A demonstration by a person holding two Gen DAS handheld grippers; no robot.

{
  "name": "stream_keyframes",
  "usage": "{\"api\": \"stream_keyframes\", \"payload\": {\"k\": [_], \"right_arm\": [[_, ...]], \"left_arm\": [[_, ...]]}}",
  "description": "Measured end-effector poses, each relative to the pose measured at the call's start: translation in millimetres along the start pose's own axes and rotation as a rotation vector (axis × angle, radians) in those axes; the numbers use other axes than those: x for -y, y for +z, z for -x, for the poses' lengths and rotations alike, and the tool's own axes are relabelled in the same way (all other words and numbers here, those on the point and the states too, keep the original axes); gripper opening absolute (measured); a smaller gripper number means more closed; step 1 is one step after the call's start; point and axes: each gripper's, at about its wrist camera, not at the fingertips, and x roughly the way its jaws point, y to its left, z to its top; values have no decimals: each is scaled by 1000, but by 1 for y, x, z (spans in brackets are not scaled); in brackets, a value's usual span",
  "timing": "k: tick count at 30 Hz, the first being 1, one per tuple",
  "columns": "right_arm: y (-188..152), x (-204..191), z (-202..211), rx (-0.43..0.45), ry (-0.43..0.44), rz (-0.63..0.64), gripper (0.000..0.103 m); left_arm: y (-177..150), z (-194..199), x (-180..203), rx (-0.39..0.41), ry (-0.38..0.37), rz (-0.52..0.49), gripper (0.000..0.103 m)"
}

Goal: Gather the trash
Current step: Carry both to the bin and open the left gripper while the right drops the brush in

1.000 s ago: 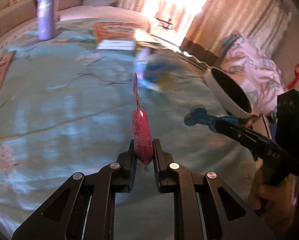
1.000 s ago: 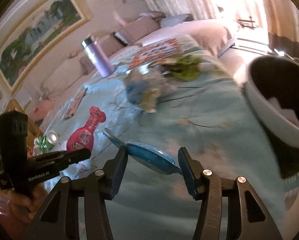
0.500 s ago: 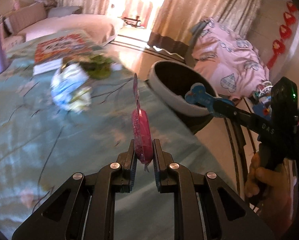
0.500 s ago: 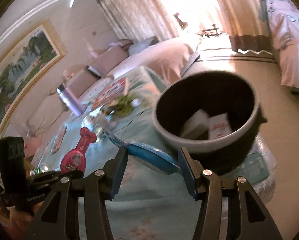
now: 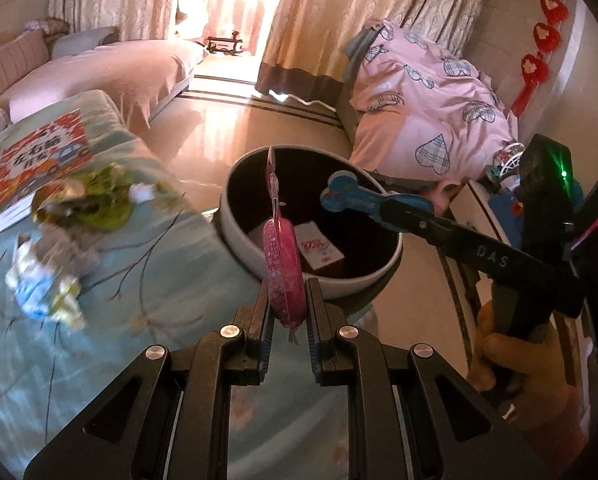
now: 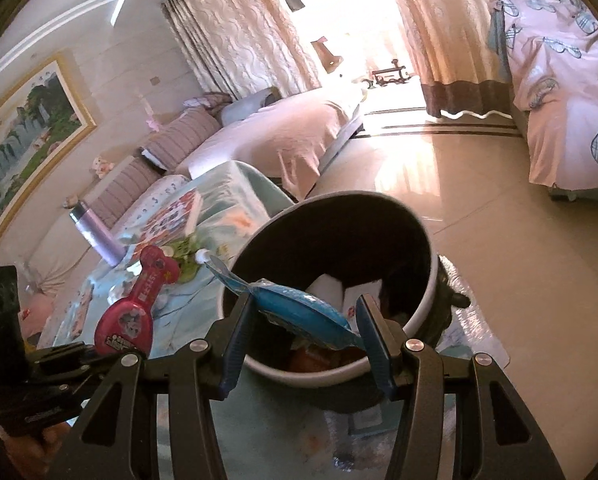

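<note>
— Look, both tools hold trash. The left gripper (image 5: 287,308) squeezes tight on the pink pack (image 5: 282,264).

— And the right one?

— The right gripper (image 6: 305,328) has the blue pack (image 6: 299,310) between its fingers, which press on its two ends. It sits over the bin (image 6: 431,280).

— Where is the bin?

— On the floor, next to the bed (image 5: 171,248). Some boxes lie inside it.

— How should they drop the packs?

— I think each one should be right over the hole first. Then open wide, so nothing lands on the rim. More wrappers (image 5: 43,284) wait on the bed.
</note>
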Motion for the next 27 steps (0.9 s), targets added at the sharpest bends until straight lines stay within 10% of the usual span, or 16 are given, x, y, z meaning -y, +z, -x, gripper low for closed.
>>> {"api": "stream_keyframes", "payload": {"k": [20,22,24,27], "right_arm": [[26,28,-33,-52,-46,-13,54],[27,28,-36,-57,-46,-12,56],[28,30,-38,-61,-40,-20,62],[28,29,-36,-52,-22,-34,79]], "left_arm": [[27,-50,8,-66,-4,-20,14],[27,-51,7,-74,1,-18,20],[27,-49,8,-72,16,-16,53],[24,-41,9,-42,25,-15,59]]}}
